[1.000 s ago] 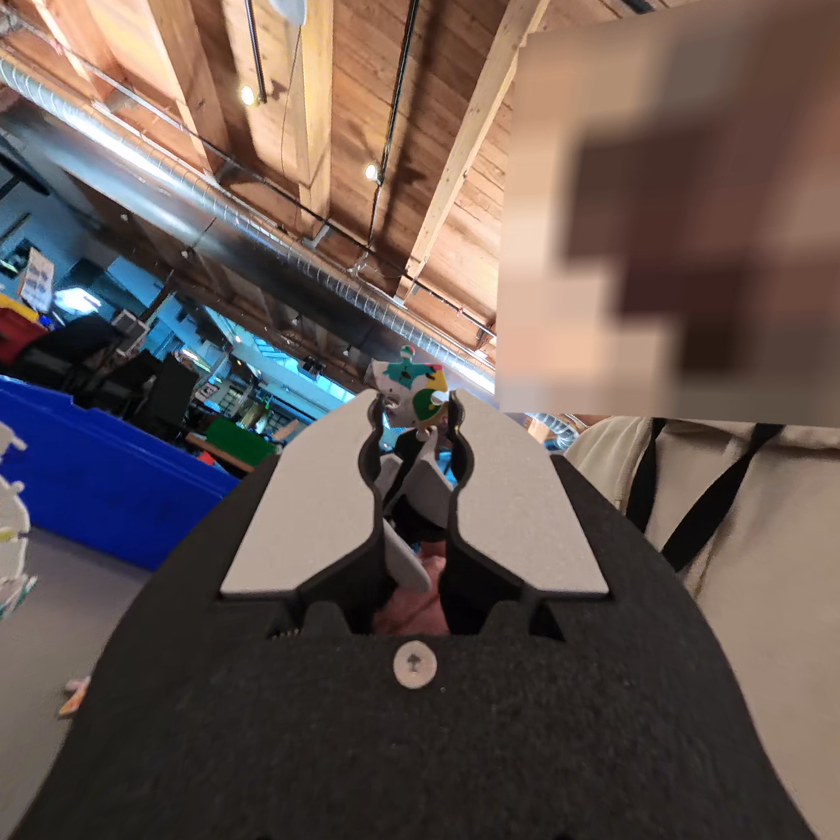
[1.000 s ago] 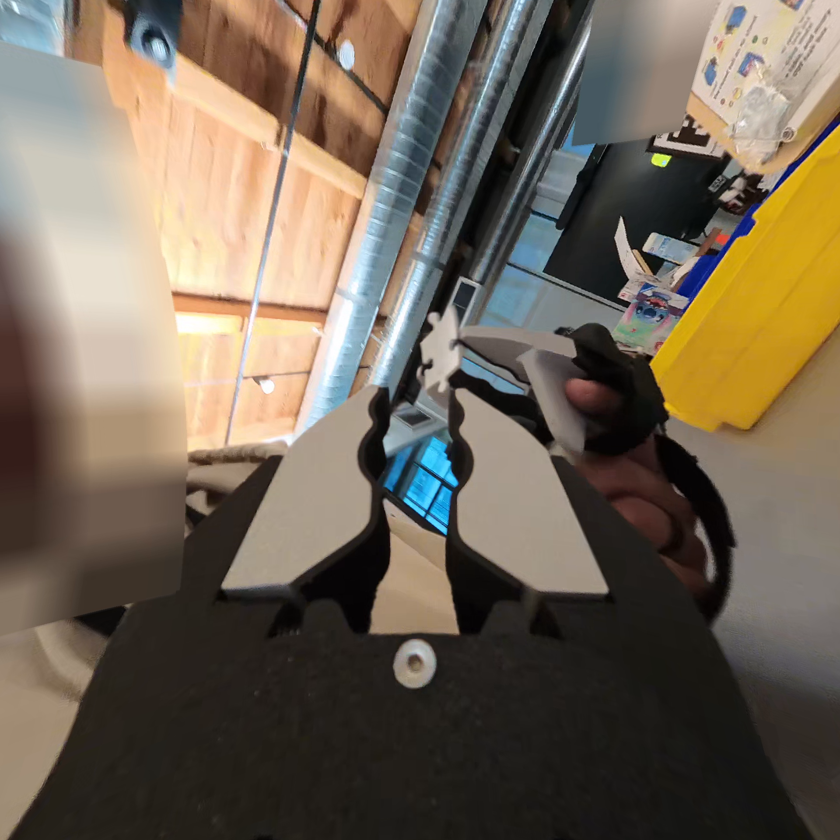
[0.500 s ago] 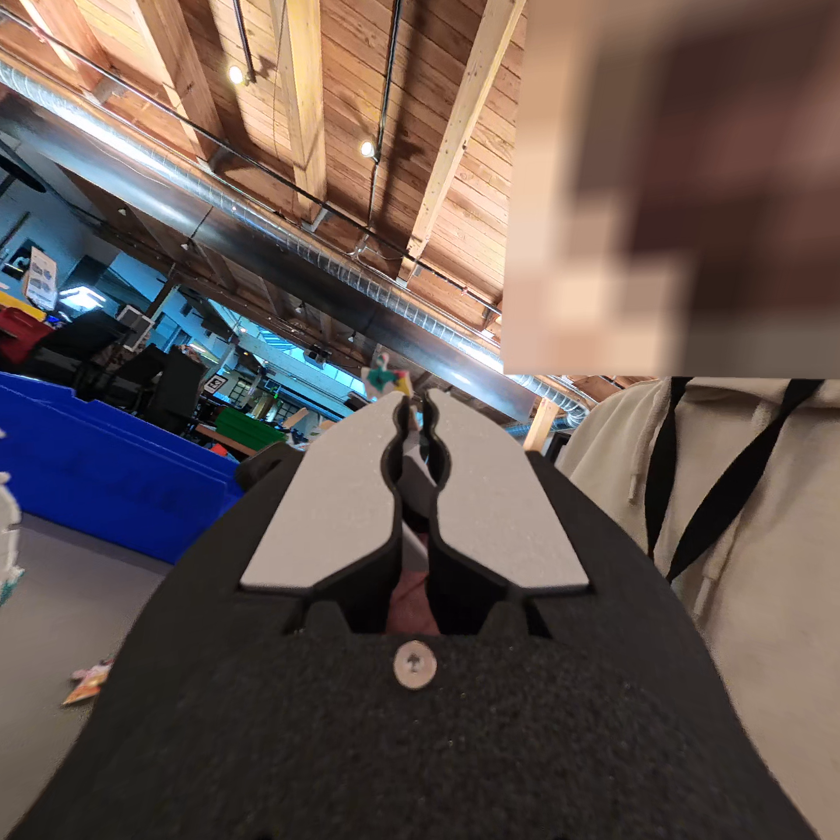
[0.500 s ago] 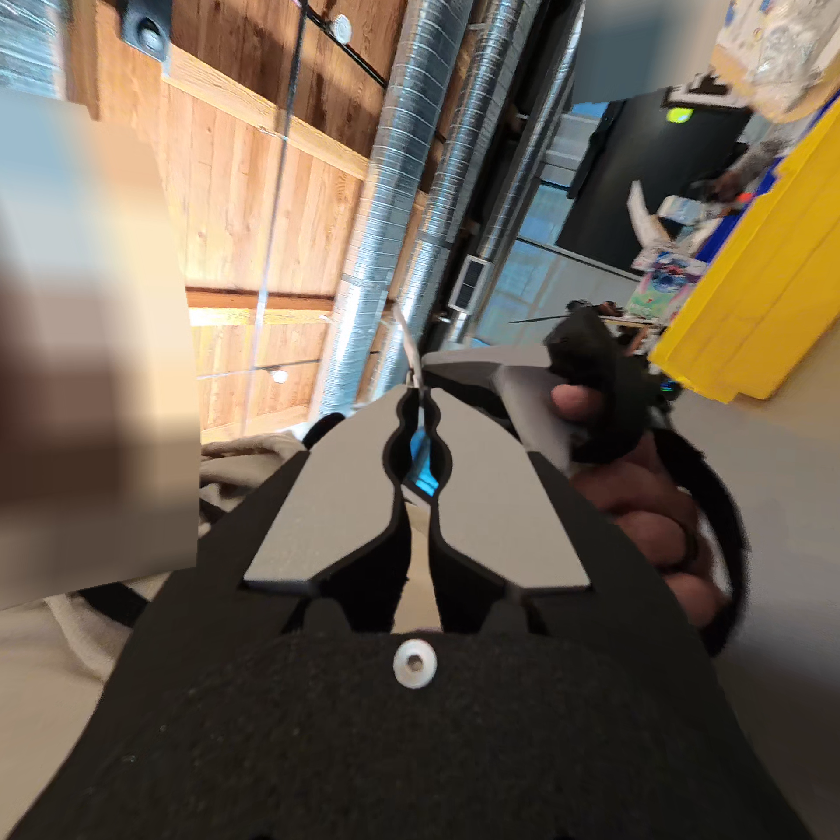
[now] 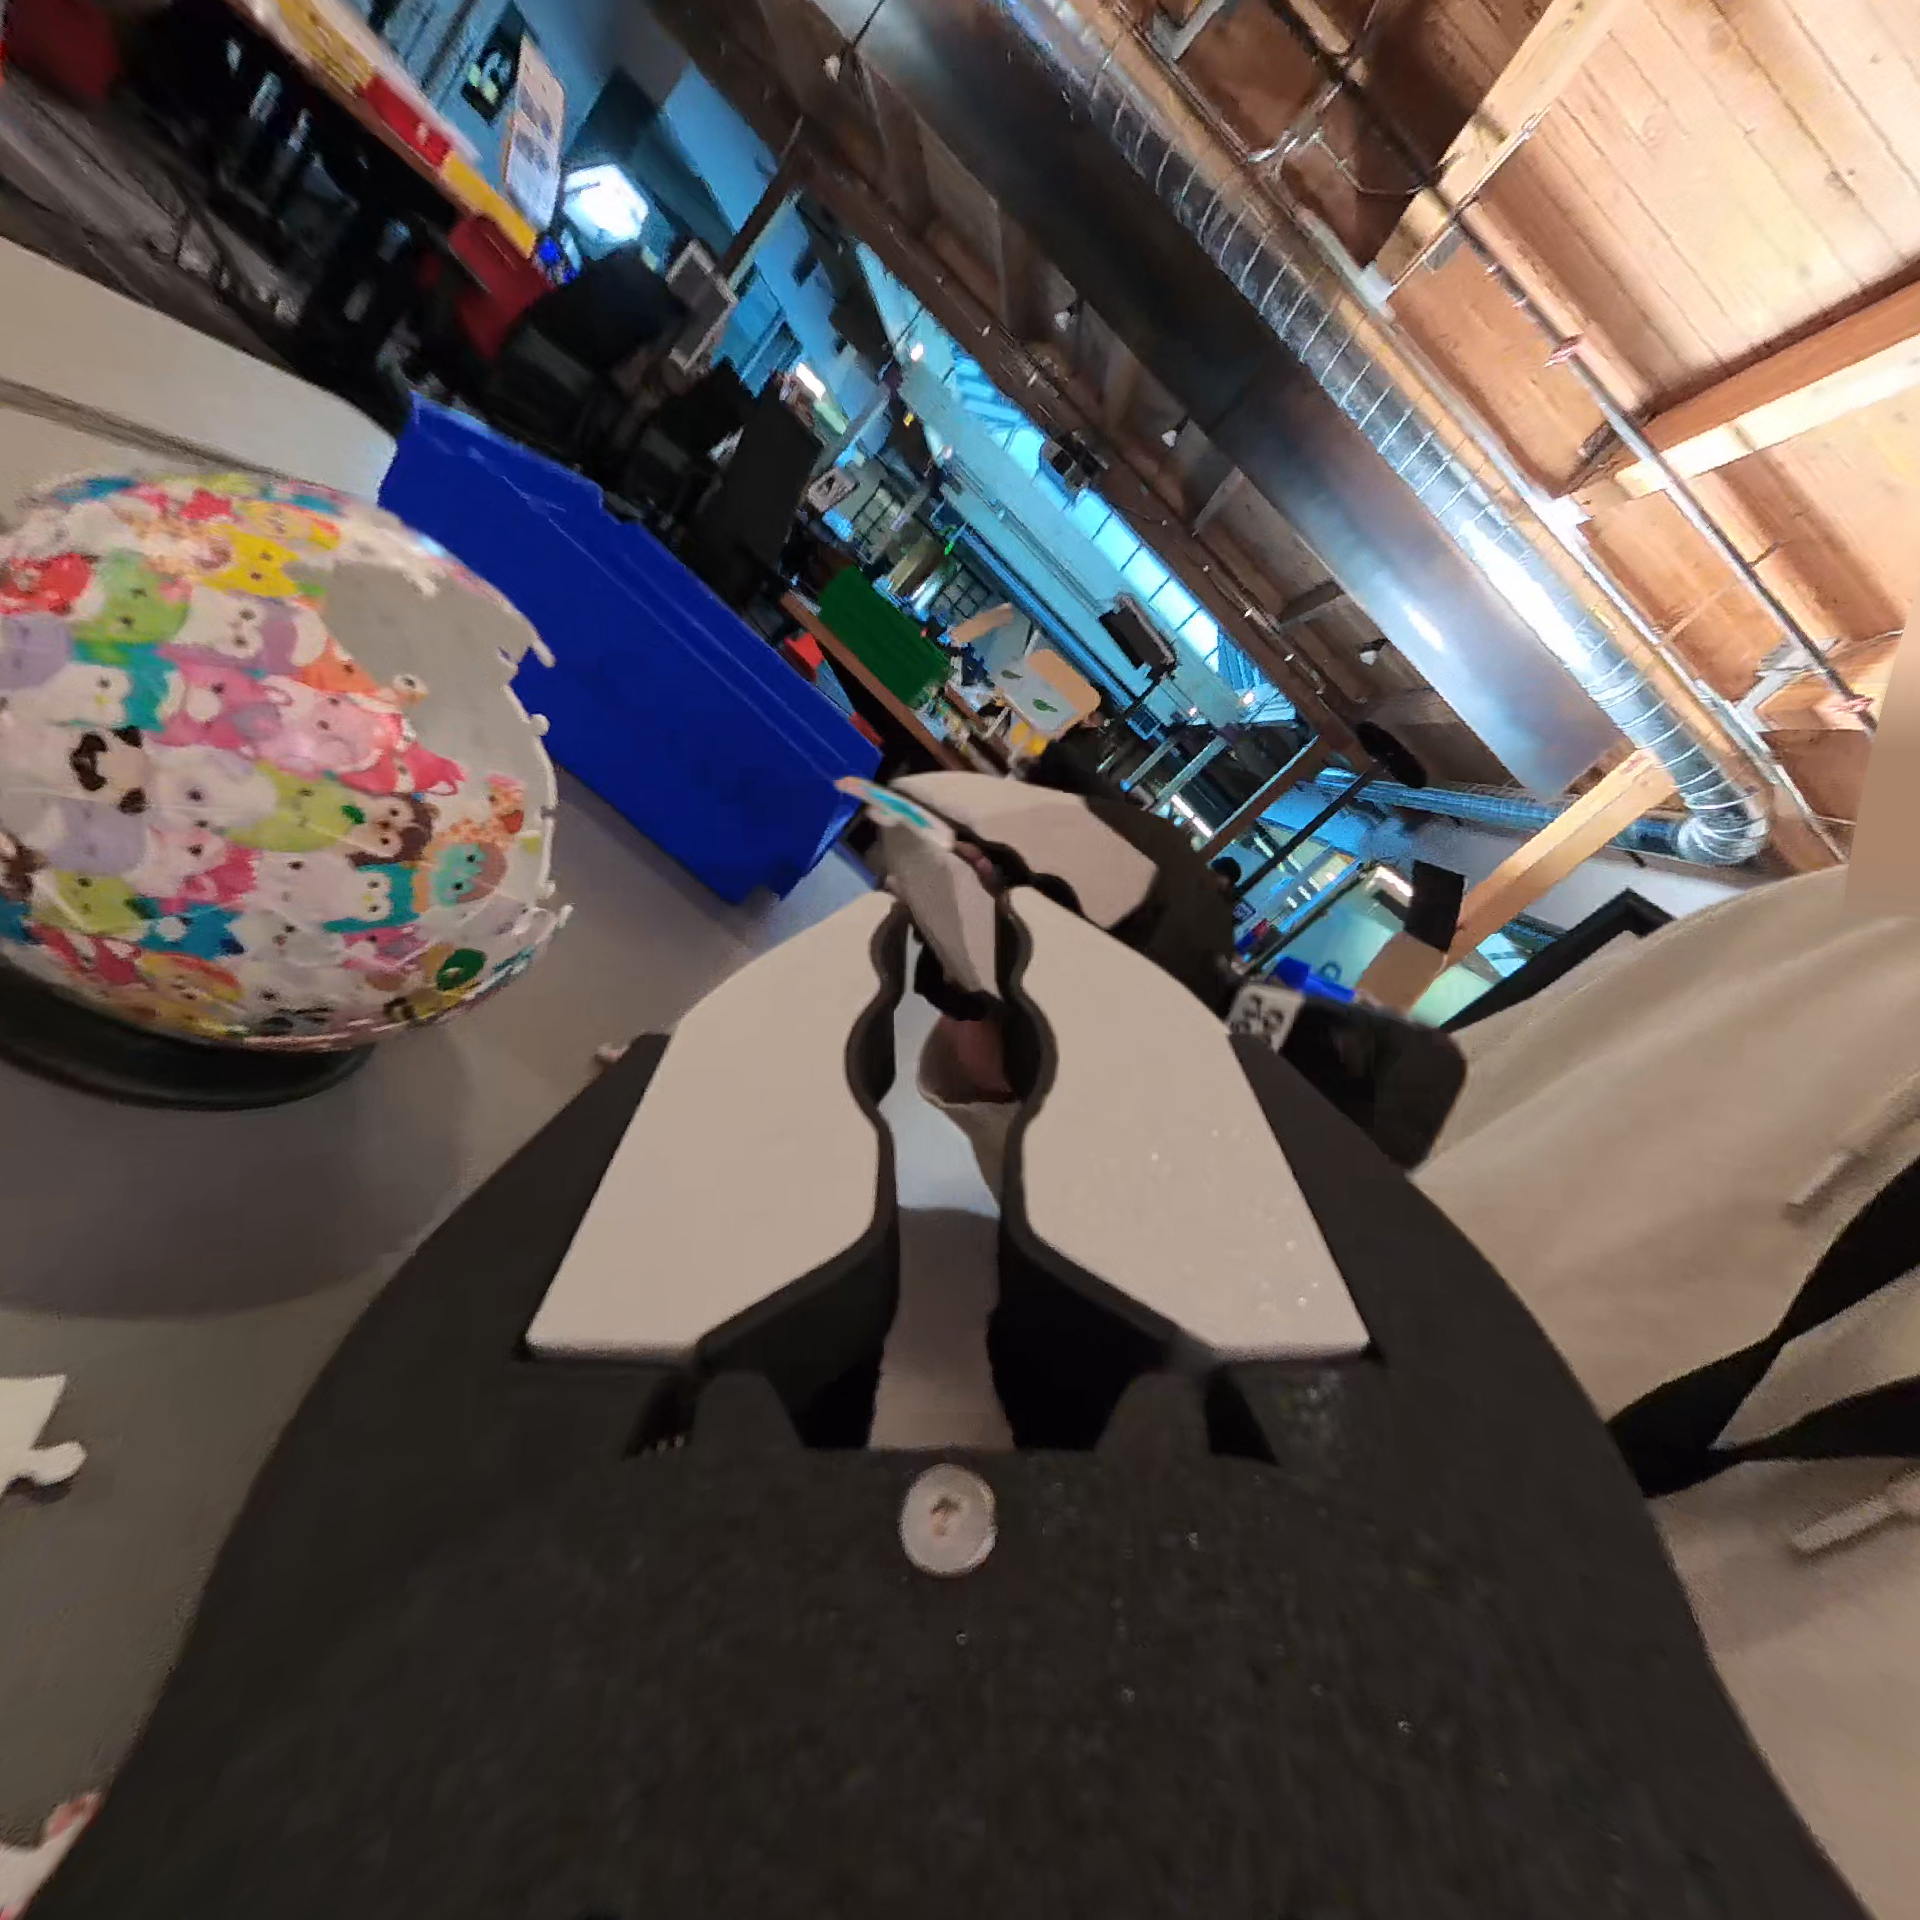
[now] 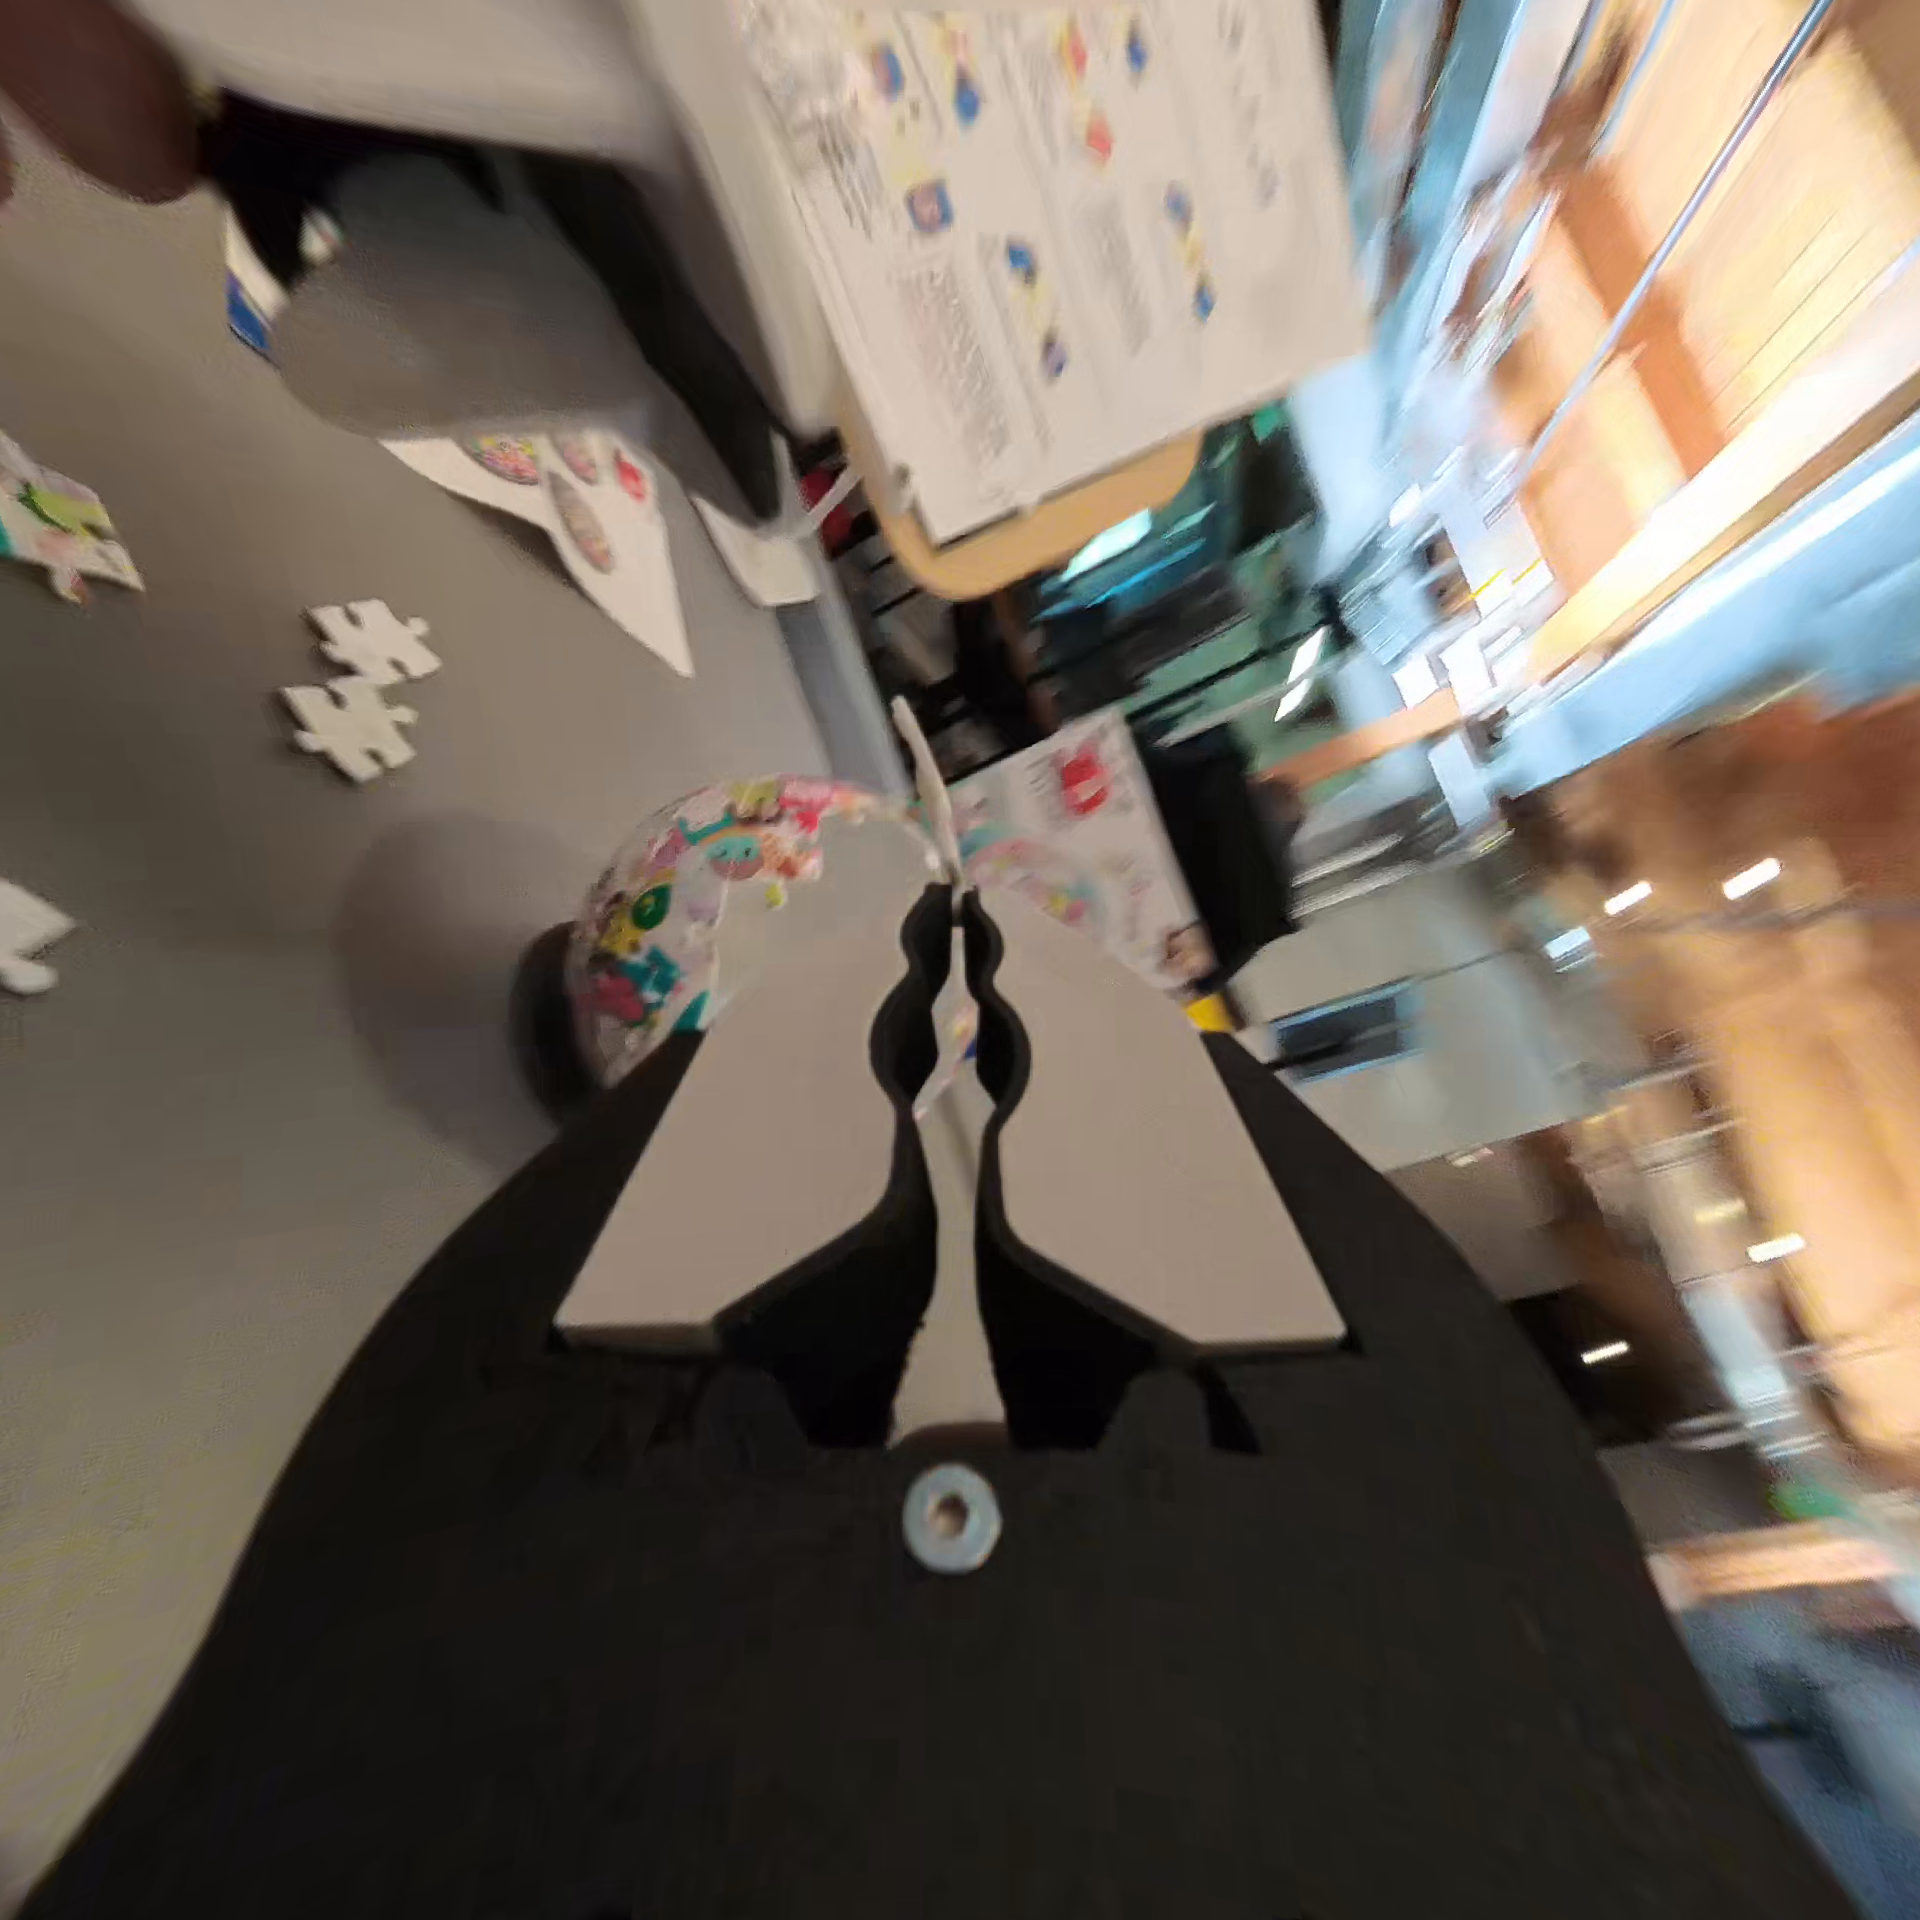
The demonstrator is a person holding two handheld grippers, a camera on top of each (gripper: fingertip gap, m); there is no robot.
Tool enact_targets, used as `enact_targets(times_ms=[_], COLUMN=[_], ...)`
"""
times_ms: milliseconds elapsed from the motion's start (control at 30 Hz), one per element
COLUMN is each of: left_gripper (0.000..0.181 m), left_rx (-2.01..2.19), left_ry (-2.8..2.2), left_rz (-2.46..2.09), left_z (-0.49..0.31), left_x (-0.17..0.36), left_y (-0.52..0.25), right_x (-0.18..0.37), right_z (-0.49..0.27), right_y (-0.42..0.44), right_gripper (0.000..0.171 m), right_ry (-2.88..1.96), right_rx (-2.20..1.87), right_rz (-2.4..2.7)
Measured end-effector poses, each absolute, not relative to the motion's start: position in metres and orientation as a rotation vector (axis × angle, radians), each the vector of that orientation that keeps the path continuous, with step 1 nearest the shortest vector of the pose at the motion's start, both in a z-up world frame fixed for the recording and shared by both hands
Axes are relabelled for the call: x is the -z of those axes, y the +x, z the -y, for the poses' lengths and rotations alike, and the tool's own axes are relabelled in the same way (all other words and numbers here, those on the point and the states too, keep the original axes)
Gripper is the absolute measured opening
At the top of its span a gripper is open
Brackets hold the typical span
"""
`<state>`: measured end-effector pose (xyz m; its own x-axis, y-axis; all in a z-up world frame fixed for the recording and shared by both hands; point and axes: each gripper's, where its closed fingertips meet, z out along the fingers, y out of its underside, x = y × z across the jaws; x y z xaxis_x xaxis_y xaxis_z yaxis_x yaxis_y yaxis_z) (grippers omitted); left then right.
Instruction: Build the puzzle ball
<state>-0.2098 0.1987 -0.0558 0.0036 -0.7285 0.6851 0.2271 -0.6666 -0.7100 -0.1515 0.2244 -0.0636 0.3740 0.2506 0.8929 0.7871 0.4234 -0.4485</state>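
Note:
The puzzle ball (image 5: pixel 260 758), covered in colourful cartoon animals, stands on a black base (image 5: pixel 177 1070) on the grey table, with a gap in its upper right side. It also shows blurred in the right wrist view (image 6: pixel 707 904), just beyond my right gripper's tips. My right gripper (image 6: pixel 956 899) is shut on a puzzle piece (image 6: pixel 933 810), seen edge-on. In the left wrist view that piece (image 5: pixel 878 802) sticks out of the right gripper's tips, right of the ball. My left gripper (image 5: pixel 953 920) is partly open and empty, just behind the right gripper.
Loose pieces lie face-down on the table (image 6: pixel 369 639) (image 6: pixel 348 727) (image 6: pixel 26 935), with a colourful one (image 6: pixel 57 530) and one near my left gripper (image 5: pixel 31 1439). A blue bin (image 5: pixel 644 686) stands behind the ball. Printed sheets (image 6: pixel 582 520) lie at the back. A person's cream hoodie (image 5: pixel 1662 1091) is at the right.
The piece passed from my left gripper to my right, which shut on it. The left gripper opened and let go. Both grippers swung down from the ceiling toward the table and ball.

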Motion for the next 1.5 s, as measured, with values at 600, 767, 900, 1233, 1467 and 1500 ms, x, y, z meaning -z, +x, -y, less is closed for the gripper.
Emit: enact_targets(times_ms=[600,767,900,1233,1467,1500], left_gripper=[0.018,0.016,0.015,0.016,0.016,0.016], left_rx=[1.57,1.757,1.756,1.405,1.102,1.096], left_ry=[-1.731,-1.714,-1.678,-1.439,-1.32,-1.313], left_rz=[-0.708,-0.631,-0.571,-0.418,-0.523,-0.529], left_z=[-0.192,-0.189,-0.199,-0.227,-0.209,-0.207], left_x=[0.059,0.057,0.054,0.043,0.045,0.045], left_y=[-0.183,-0.186,-0.193,-0.222,-0.209,-0.209], right_x=[0.06,0.062,0.06,0.103,0.042,0.038], right_z=[-0.205,-0.201,-0.195,-0.195,-0.202,-0.2], right_y=[-0.177,-0.18,-0.177,-0.194,-0.208,-0.211], right_gripper=[0.003,0.002,0.0,0.053,0.036,0.031], right_ry=[-0.939,-0.927,-1.021,-1.956,-1.661,-1.646], right_rx=[0.525,0.453,0.201,-1.239,-1.84,-1.883], right_rz=[1.184,1.174,1.096,0.555,-0.087,-0.086])
